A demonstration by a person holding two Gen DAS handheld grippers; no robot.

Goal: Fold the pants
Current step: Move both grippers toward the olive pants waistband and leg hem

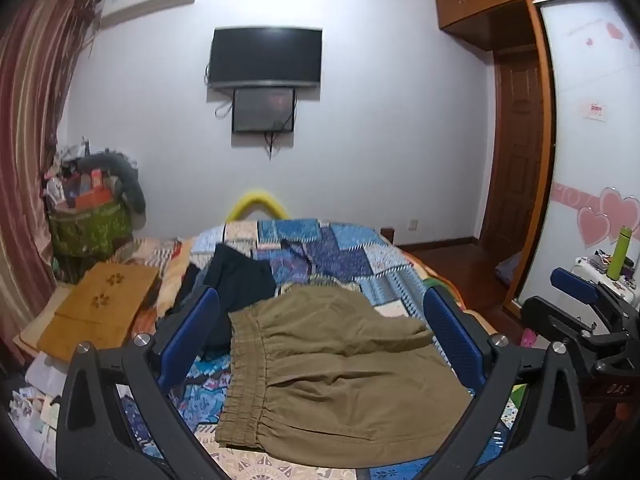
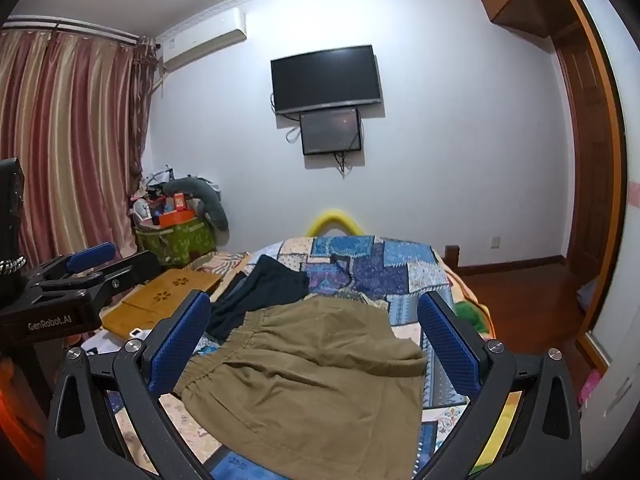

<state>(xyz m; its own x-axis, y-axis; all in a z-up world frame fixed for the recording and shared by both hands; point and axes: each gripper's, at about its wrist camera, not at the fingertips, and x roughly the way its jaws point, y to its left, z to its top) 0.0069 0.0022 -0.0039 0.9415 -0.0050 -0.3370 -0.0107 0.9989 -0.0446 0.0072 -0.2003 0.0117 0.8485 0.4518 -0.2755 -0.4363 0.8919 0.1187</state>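
Olive-brown pants (image 1: 340, 372) lie folded on the patchwork bedspread (image 1: 344, 256), elastic waistband to the left; they also show in the right wrist view (image 2: 316, 380). My left gripper (image 1: 320, 320) is open and empty, held above the pants with its blue pads either side of them. My right gripper (image 2: 316, 328) is open and empty too, above the same pants. The right gripper shows at the right edge of the left wrist view (image 1: 576, 300), and the left gripper at the left edge of the right wrist view (image 2: 80, 268).
A dark navy garment (image 1: 236, 284) lies behind the pants on the bed. A wooden lap tray (image 1: 100, 304) sits at the left. A green basket (image 1: 88, 228) full of clutter stands by the curtain. Wooden floor (image 2: 532, 300) and a wardrobe (image 1: 592, 160) are on the right.
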